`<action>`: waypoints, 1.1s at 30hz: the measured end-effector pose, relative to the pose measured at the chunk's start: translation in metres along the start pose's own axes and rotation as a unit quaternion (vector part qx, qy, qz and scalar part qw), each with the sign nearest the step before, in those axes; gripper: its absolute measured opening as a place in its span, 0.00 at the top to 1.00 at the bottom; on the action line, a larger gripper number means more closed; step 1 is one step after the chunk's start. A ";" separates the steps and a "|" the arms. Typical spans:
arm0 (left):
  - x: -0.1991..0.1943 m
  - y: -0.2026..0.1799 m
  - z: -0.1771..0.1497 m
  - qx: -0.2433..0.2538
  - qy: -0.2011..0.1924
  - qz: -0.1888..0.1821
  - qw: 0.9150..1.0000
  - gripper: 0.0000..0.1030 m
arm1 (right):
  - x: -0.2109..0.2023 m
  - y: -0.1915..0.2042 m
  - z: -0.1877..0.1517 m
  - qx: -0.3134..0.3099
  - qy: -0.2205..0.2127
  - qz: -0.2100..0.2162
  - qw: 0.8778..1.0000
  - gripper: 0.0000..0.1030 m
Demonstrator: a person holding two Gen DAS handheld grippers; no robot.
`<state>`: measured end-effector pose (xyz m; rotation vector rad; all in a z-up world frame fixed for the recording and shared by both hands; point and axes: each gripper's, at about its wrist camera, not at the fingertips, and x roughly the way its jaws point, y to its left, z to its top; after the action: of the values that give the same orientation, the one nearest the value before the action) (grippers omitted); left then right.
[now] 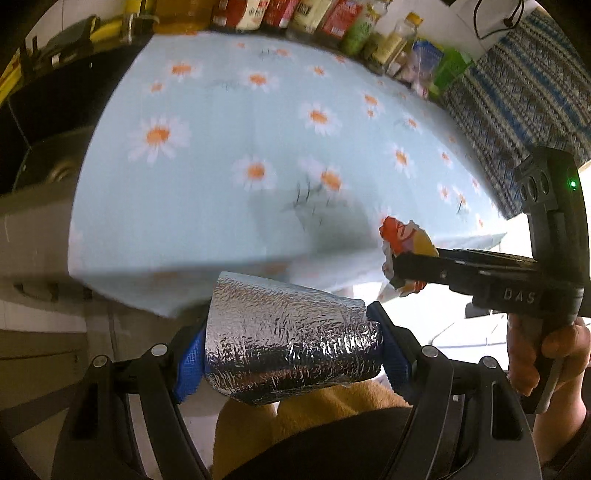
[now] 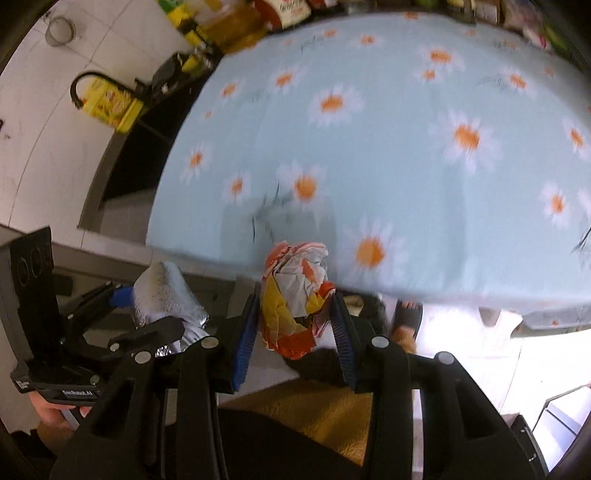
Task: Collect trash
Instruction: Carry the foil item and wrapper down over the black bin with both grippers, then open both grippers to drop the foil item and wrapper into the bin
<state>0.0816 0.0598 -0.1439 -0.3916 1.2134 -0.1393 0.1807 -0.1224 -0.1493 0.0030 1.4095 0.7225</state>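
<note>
While clamped, foil bag [image 1: 291, 339] crosswise.

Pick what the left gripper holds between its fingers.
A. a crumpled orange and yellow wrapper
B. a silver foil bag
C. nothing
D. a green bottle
B: the left gripper is shut on the silver foil bag; the crumpled wrapper sits in the right gripper.

White raised letters "DAS" stand on the black body of the right gripper [image 1: 406, 266], at the right of the left wrist view. Labels on the bottles [image 1: 332, 18] along the top are too blurred to read.
</note>
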 end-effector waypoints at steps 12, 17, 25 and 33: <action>0.051 0.026 -0.052 -0.039 0.083 0.010 0.996 0.26 | 0.049 -0.007 -0.045 0.022 0.068 0.010 0.997 0.60; 0.070 0.026 -0.064 -0.043 0.108 0.011 0.993 0.26 | 0.070 -0.014 -0.056 0.035 0.095 0.010 0.995 0.60; 0.088 0.026 -0.075 -0.050 0.137 0.011 0.989 0.25 | 0.080 -0.014 -0.060 0.047 0.099 0.016 0.994 0.58; 0.091 0.028 -0.074 -0.067 0.140 0.022 0.988 0.10 | 0.077 -0.021 -0.055 0.066 0.086 0.024 0.994 0.42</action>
<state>0.0417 0.0412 -0.2563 -0.4744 1.5129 -0.0764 0.1405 -0.1264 -0.2370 0.0795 1.6242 0.6810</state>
